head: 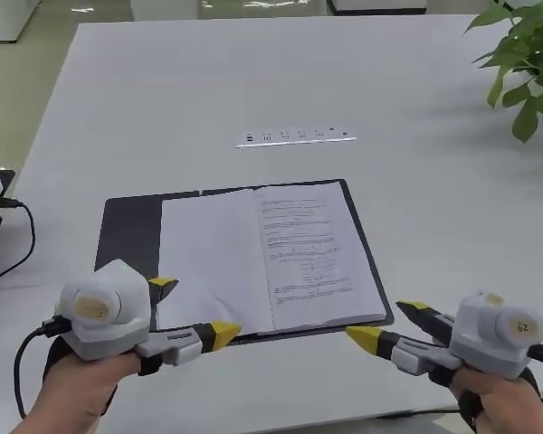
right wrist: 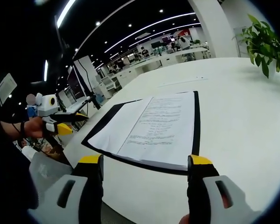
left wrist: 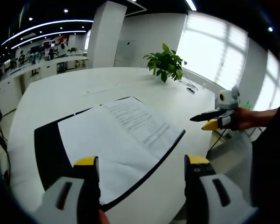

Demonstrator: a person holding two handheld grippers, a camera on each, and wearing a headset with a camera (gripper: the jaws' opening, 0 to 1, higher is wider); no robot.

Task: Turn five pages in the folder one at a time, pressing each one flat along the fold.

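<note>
A black folder (head: 122, 231) lies open on the white table, with a blank white page (head: 213, 258) on its left and a printed page (head: 312, 249) on its right. My left gripper (head: 193, 309) hovers open at the folder's near left corner, nothing between its yellow tips. My right gripper (head: 386, 324) is open too, just off the near right corner. In the left gripper view the folder (left wrist: 116, 135) lies beyond my open left gripper (left wrist: 141, 161), and the right gripper (left wrist: 213, 121) enters from the right. In the right gripper view the folder (right wrist: 154, 123) sits ahead of my right gripper (right wrist: 144, 160).
A flush socket strip (head: 294, 137) sits in the table behind the folder. A potted plant (head: 525, 63) stands at the far right. A black cable (head: 18, 235) hangs off the table's left edge. The near table edge runs just under both hands.
</note>
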